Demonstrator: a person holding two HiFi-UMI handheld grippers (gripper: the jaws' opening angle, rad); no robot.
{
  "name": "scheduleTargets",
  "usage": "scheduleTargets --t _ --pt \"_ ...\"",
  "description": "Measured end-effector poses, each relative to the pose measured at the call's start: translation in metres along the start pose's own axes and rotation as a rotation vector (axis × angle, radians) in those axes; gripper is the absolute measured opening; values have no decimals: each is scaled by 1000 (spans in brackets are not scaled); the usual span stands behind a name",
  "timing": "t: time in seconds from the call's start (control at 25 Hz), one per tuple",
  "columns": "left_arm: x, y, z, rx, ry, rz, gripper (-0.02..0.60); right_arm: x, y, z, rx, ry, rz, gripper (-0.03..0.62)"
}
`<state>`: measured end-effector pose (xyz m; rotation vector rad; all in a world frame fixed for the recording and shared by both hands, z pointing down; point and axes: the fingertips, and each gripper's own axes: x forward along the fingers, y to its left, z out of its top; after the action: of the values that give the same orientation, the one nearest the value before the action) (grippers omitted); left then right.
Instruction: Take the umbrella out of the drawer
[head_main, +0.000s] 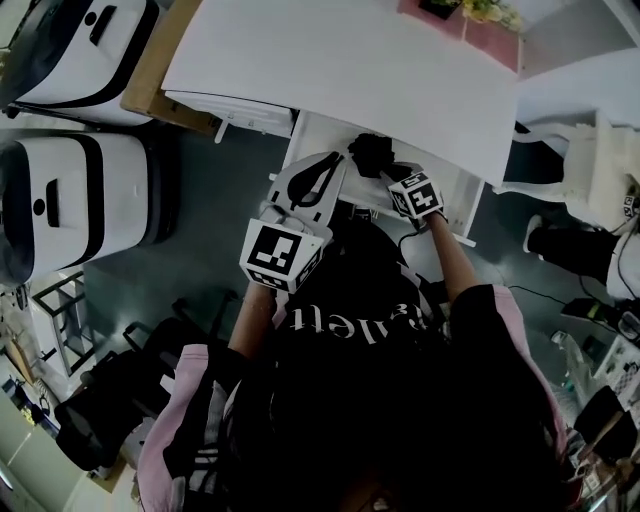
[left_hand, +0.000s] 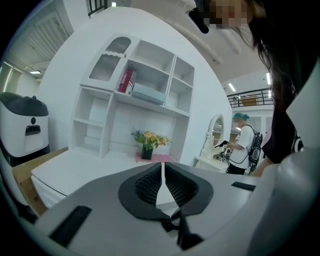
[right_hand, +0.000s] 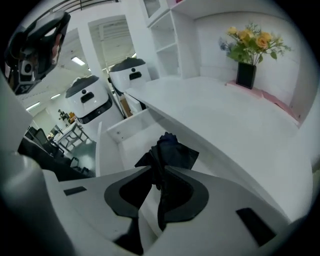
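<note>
Right gripper (right_hand: 156, 172) fingers (right_hand: 187, 197) pinch the umbrella (right_hand: 171, 152) between them, over the drawer (right_hand: 120, 142).

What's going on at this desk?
A person stands at a white desk with a handheld claw in each hand. The right claw is shut on the fabric of a dark umbrella, which is in the open drawer and not yet out. The left claw is shut with nothing in it, held in front of the desk.
</note>
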<state>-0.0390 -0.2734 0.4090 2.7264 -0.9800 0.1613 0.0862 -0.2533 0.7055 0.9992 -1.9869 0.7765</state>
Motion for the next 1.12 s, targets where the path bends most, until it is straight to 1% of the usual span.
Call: scheduleTargets --t 0.04,0.08,0.12,0.16,0.32,0.4,0.48,0.56,0.64,0.76,0.92,1.12 --pt "0 2 -2 -1 8 10 30 5 -1 -2 -19 21 4 81" --pt "-1 3 -4 -3 15 20 30 9 -3 -5 -38 42 6 116" --pt "-1 5 -6 -6 21 30 29 12 -5 -8 -55 63 7 178" --pt "-1 6 -7 -8 27 40 29 15 -7 -11 -72 84 5 212" --pt "0 11 -13 -14 44 77 31 29 -20 -25 -131 154 -17 252" --pt "0 12 -13 -12 47 90 29 34 -27 -34 -154 203 -35 261" --pt "-1 14 -13 -12 49 105 29 38 -26 -38 -186 248 -33 265" --pt "-3 16 -13 -17 52 124 29 45 -23 -34 -231 257 -17 267" --pt "-7 20 -14 -24 50 146 30 50 -24 -33 -254 272 -24 267" --pt "-14 24 -19 -38 62 180 29 54 -29 -35 -241 294 -41 272" --pt "-21 27 -28 -48 81 218 29 64 -30 -39 -224 310 -38 278" --pt "-23 30 -29 -51 91 261 30 81 -35 -46 -203 351 -80 282"
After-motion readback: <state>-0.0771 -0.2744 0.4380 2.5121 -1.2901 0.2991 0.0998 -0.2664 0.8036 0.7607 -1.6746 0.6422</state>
